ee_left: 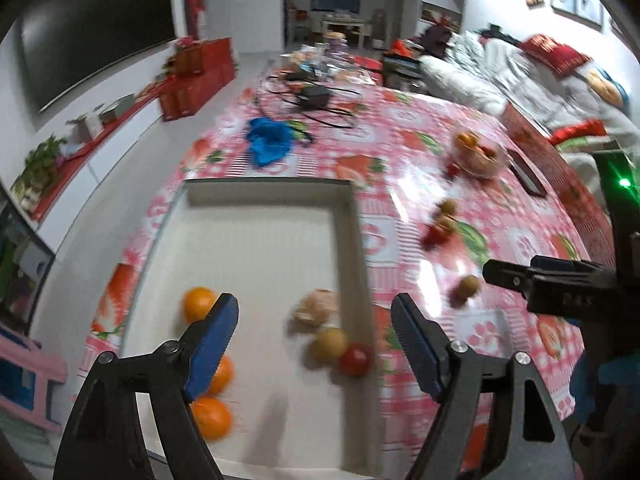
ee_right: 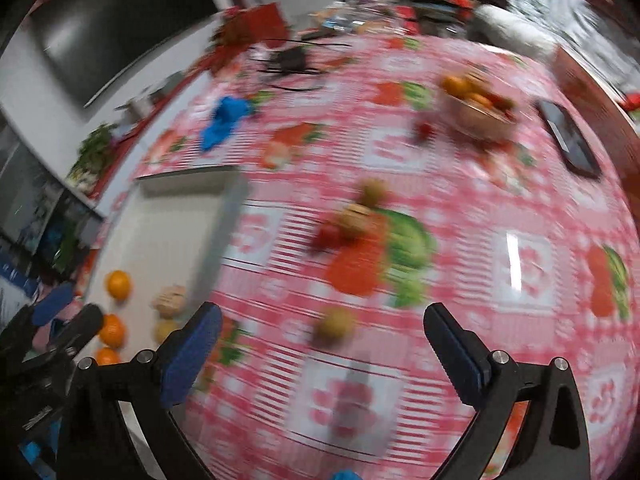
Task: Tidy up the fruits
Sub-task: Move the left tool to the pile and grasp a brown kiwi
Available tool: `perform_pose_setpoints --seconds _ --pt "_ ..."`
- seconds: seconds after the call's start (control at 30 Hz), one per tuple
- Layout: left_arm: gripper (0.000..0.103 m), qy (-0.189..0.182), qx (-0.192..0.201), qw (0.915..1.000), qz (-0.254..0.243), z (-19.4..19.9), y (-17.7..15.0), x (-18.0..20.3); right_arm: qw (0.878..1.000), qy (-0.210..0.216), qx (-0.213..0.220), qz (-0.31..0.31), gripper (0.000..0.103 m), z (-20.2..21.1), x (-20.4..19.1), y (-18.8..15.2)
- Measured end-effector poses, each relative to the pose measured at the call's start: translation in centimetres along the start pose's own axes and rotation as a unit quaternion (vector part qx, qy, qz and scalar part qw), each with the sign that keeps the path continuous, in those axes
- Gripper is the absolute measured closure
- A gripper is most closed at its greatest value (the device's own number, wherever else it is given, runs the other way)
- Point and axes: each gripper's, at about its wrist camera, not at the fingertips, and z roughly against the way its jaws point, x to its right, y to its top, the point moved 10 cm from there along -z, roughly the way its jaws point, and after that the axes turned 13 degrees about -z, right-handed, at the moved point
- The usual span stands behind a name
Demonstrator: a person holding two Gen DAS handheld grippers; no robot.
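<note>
Fruits lie in two places before you: some inside the shallow white rectangular tray, others loose on the pink checked strawberry-print tablecloth. In the tray you have three round oranges down its left side, with a pale peeled fruit, a small yellow-brown round fruit and a small red tomato-like fruit gathered against its right wall.

Your left gripper hangs over the tray with its blue-padded jaws spread wide and nothing between them. Your right gripper is over the cloth to the right of the tray, jaws also spread wide and pinching nothing; a small brownish round fruit lies on the cloth between and just beyond its fingers, blurred.

Farther off on the cloth, a red fruit and two brownish ones sit clustered together. Beyond them stands a clear glass bowl with more oranges and red fruit inside, a dark phone just to its right, and a crumpled blue cloth behind the tray.
</note>
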Motion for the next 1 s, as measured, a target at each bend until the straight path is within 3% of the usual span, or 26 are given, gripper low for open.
perform_pose_setpoints --seconds 0.3,0.43,0.57,0.8,0.87,0.93,1.0 --pt "0.021 -0.030 -0.013 0.9960 -0.083 -1.5 1.2 9.4 0.995 -0.090 -0.001 -0.038 0.002 0.7 11.5 -1.8" --pt "0.021 -0.035 -0.031 0.9945 -0.094 -3.5 1.3 11.9 0.993 -0.106 -0.010 -0.044 0.001 0.4 14.4 -3.1" --pt "0.021 -0.034 -0.045 0.9934 -0.099 -5.7 1.7 13.6 0.992 -0.123 0.005 -0.002 0.001 0.4 14.7 -3.7" --pt "0.022 -0.029 -0.070 0.9917 -0.103 -9.0 2.1 15.0 0.993 -0.111 0.035 0.018 0.000 0.8 14.8 -3.9" --pt "0.028 -0.029 -0.078 0.9914 -0.100 -9.8 2.0 15.1 0.993 -0.108 0.040 0.020 0.000 0.9 14.7 -4.1" --pt "0.042 -0.035 -0.095 0.9905 -0.093 -10.7 1.6 15.2 0.993 -0.106 0.044 0.022 0.000 0.9 14.6 -4.1" --pt "0.048 -0.044 -0.091 0.9921 -0.075 -10.9 1.8 15.1 0.993 -0.104 0.047 0.024 0.000 0.9 14.6 -4.0"
